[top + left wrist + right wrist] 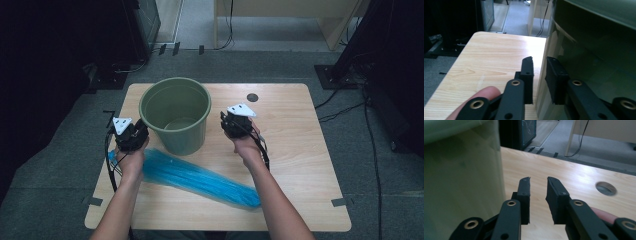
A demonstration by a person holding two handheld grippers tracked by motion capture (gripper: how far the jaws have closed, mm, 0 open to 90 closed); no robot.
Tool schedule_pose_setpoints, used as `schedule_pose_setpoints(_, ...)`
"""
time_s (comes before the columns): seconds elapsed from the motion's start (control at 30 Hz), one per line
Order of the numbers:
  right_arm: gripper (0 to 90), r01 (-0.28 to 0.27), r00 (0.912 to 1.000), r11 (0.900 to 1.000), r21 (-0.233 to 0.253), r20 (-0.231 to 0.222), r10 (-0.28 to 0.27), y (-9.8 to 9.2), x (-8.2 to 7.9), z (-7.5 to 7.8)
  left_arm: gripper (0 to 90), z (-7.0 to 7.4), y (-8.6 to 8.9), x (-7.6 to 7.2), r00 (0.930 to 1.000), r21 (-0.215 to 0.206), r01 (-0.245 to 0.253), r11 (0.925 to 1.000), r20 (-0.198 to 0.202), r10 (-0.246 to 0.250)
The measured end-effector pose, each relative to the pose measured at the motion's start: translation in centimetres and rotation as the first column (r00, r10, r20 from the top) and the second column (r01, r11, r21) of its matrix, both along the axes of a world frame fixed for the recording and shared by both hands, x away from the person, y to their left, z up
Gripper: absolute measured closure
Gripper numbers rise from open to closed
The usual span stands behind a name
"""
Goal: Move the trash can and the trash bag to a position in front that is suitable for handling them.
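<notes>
The left gripper [539, 65] has its jaws a narrow gap apart with nothing between them, poised just beside the left wall of the green bucket [175, 114], low over the wooden table [295, 135]. The right gripper [538, 185] likewise holds its jaws slightly parted and empty, just off the bucket's right side, with the round hole [606, 188] in the tabletop farther off to its right. The bucket stands upright between the two grippers, toward the far middle of the table. Nearer the person, a blue plastic bag [200, 177] lies flat across the table, running from the left hand [131, 159] to the right forearm.
</notes>
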State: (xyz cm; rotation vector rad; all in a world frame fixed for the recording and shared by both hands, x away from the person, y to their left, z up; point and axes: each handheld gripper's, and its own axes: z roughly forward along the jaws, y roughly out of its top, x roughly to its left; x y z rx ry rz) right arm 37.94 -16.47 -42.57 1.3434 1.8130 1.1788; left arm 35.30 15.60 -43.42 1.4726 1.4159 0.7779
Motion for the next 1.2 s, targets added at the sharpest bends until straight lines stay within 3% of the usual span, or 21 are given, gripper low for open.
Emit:
schedule_pose_setpoints(0.2,81.3,-0.013,0.9998,0.998,0.054,-0.016,0.013,1.8,2.0,0.5,81.2,0.2,-0.9,0.4,0.9986,-0.016,0.052,0.9985,0.001,-0.052)
schedule_pose_setpoints(0.3,89.1,-0.03,0.9994,0.996,0.08,0.018,0.029,2.0,2.3,0.4,87.9,0.1,-1.3,0.5,0.9976,-0.009,0.067,0.9977,0.018,-0.066)
schedule_pose_setpoints(0.33,90.0,-0.059,0.9982,0.992,0.113,0.015,0.057,1.5,2.3,0.2,90.0,0.0,-1.5,0.5,0.9971,-0.01,0.073,0.9973,0.023,-0.073)
schedule_pose_setpoints(0.47,90.0,-0.065,0.9978,0.993,0.101,0.015,0.064,1.0,1.6,0.3,90.0,0.0,-2.0,0.5,0.9947,-0.008,0.1,0.9949,0.023,-0.1)
schedule_pose_setpoints(0.57,90.0,-0.048,0.9988,0.998,0.038,0.015,0.047,-0.2,-0.1,0.6,90.0,0.2,-3.5,-0.3,0.9905,0.018,0.136,0.9905,0.016,-0.136)
schedule_pose_setpoints(0.73,90.0,-0.031,0.9987,0.999,0.008,0.041,0.03,-2.1,-2.0,0.5,90.0,0.2,-5.4,-1.4,0.9863,0.036,0.164,0.9858,0.015,-0.164)
schedule_pose_setpoints(0.83,90.0,0.007,0.9988,1.0,-0.015,0.049,-0.007,-3.7,-4.2,0.5,90.0,0.3,-6.9,-2.6,0.9842,0.041,0.176,0.9835,0.007,-0.177)
schedule_pose_setpoints(0.9,90.0,0.012,0.9988,1.0,-0.017,0.047,-0.011,-4.1,-4.7,0.5,90.0,0.4,-7.8,-3.4,0.9835,0.05,0.18,0.9823,0.004,-0.181)
schedule_pose_setpoints(0.93,90.0,0.014,0.9988,1.0,-0.023,0.048,-0.013,-4.9,-5.8,0.5,90.0,0.4,-8.5,-4.2,0.9815,0.053,0.19,0.9803,0.008,-0.191)
schedule_pose_setpoints(1.07,90.0,0.013,0.9989,1.0,-0.006,0.045,-0.013,-6.1,-7.5,0.5,90.0,0.3,-9.4,-5.6,0.9771,0.057,0.212,0.9756,0.009,-0.213)
schedule_pose_setpoints(1.13,90.0,0.019,0.9982,1.0,-0.001,0.056,-0.019,-7.1,-9.4,0.3,90.0,0.2,-9.8,-6.5,0.9736,0.07,0.225,0.9717,0.02,-0.227)
schedule_pose_setpoints(1.2,90.0,0.02,0.9983,1.0,0.004,0.055,-0.02,-7.2,-9.9,0.3,90.0,0.2,-10.1,-7.2,0.9723,0.075,0.23,0.9702,0.023,-0.233)
